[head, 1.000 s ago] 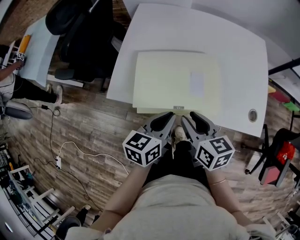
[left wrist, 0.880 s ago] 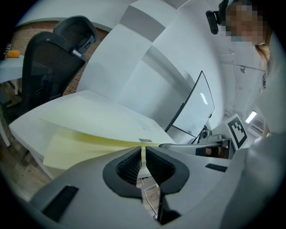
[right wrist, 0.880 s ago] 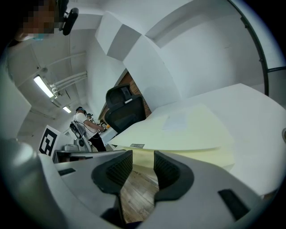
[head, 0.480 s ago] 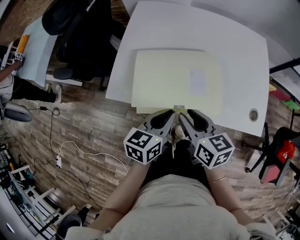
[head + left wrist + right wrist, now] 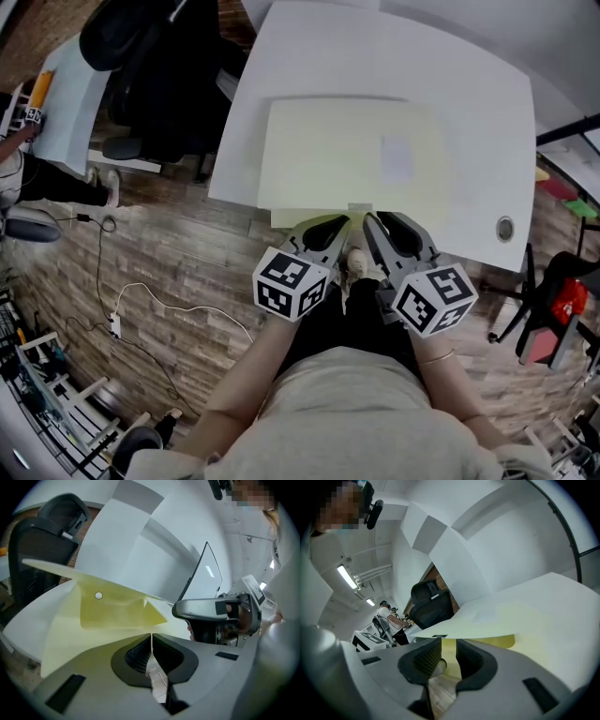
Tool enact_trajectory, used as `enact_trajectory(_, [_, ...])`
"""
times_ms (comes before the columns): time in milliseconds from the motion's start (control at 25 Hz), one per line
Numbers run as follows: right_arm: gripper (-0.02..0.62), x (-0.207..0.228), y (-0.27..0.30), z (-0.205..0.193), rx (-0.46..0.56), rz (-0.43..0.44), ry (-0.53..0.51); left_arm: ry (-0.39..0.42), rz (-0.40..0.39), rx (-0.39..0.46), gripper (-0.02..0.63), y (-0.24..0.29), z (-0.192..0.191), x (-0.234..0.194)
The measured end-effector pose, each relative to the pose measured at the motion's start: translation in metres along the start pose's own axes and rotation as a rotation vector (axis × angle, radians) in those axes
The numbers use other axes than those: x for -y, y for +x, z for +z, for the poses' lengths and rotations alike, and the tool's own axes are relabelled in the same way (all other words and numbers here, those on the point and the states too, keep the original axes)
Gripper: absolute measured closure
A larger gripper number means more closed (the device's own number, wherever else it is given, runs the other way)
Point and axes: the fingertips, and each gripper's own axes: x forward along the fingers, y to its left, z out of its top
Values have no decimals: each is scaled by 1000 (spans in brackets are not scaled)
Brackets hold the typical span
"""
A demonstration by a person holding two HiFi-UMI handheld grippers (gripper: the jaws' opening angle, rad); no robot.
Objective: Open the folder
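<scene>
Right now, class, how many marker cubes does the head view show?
2. One cube rides the left gripper, the other cube the right gripper, whose jaws are closing, the folder's edge seemingly between them. None seems hidden.

The folder [image 5: 347, 155] is pale yellow, thin, smooth and matt. It may be plastic or card; I cannot tell which. A white paper label [image 5: 396, 159] sits on it toward 3 o'clock. The table [image 5: 469, 75] is white and smooth. The floor [image 5: 187, 272], at 8 o'clock from the table, is brown wood with a rough-looking grain. The chair [image 5: 164, 84] at 10 o'clock is black. The left gripper [image 5: 336, 225] is matt grey plastic with black ribbed pads [image 5: 136, 656]. The shirt [image 5: 356, 412] at 6 o'clock is soft beige cloth.
</scene>
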Motion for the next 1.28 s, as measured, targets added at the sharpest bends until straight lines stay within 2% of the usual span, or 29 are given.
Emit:
enact_trajectory(200, [497, -2, 1, 11, 45, 30, 98, 9, 7, -15, 583, 2, -4, -4])
enact_trajectory(400, [502, -6, 3, 22, 74, 46, 130, 17, -7, -25, 583, 3, -5, -2])
enact_trajectory(760, [503, -13, 8, 49, 153, 21, 87, 1, -50, -20, 583, 0, -1, -2])
enact_trajectory(1160, [503, -13, 4, 62, 203, -31, 54, 52, -89, -10, 583, 2, 16, -1])
enact_trajectory(1280, [503, -12, 4, 65, 204, -31, 43, 46, -95, 2, 583, 4, 22, -2])
